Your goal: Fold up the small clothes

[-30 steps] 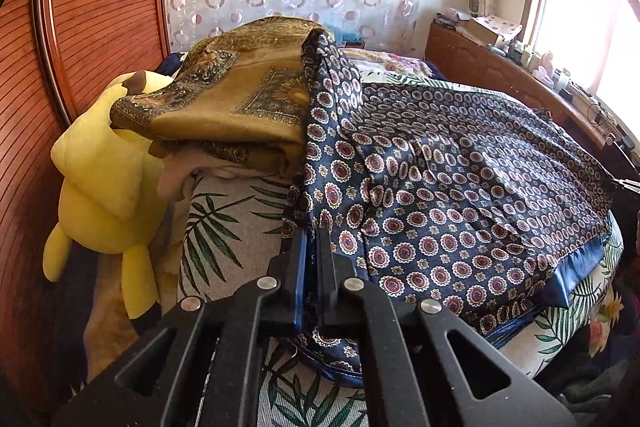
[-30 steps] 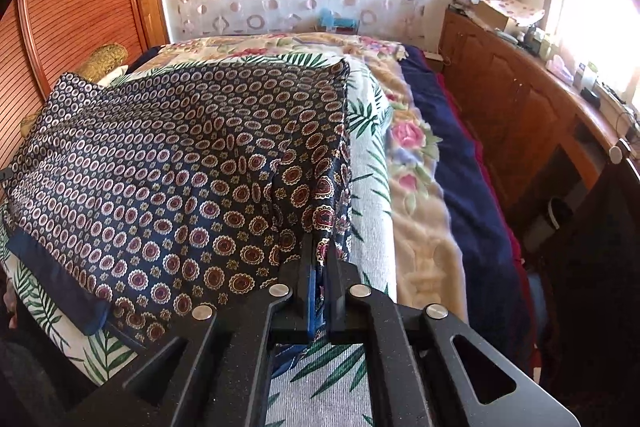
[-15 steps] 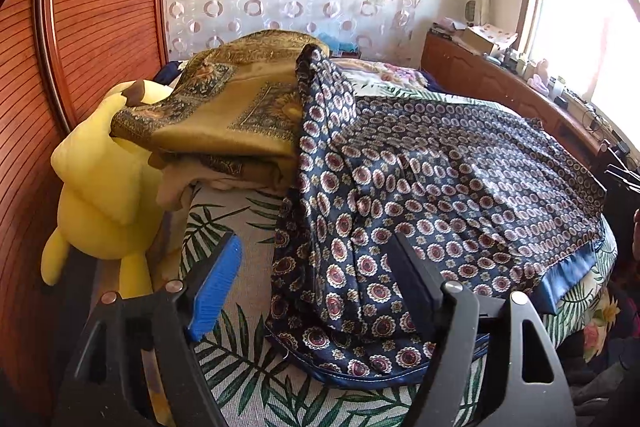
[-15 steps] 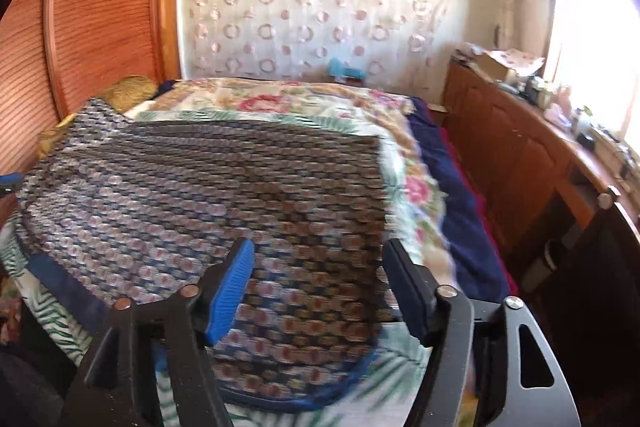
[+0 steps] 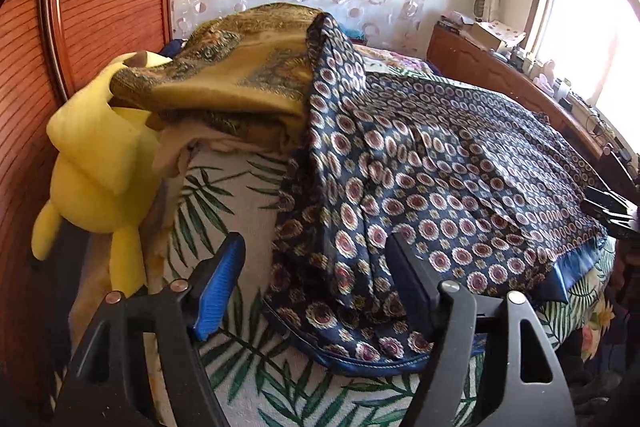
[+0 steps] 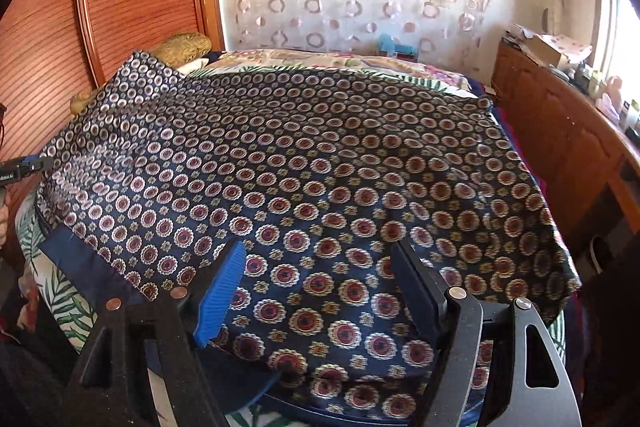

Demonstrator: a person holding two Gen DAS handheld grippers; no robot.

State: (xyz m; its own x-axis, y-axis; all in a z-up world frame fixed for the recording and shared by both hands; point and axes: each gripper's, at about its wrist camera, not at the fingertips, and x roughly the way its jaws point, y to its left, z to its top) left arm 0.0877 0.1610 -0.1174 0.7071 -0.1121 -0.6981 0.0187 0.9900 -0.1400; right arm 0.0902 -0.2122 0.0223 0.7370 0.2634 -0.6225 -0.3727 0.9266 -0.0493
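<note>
Lettering on left gripper [image 6: 24, 169] seems unreadable.

Left gripper [image 5: 316, 283] is held angled downward, jaws parted after a slight closing; nothing is clamped. Right gripper [image 6: 318, 285] is likewise angled downward, jaws spread and lately widened, nothing pressed between the pads.

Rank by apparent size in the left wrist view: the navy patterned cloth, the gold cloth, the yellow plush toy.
1. Navy patterned cloth, clearly largest.
2. and 3. Gold cloth and yellow plush toy: look alike, and the toy sits nearer, so unranked.
</note>
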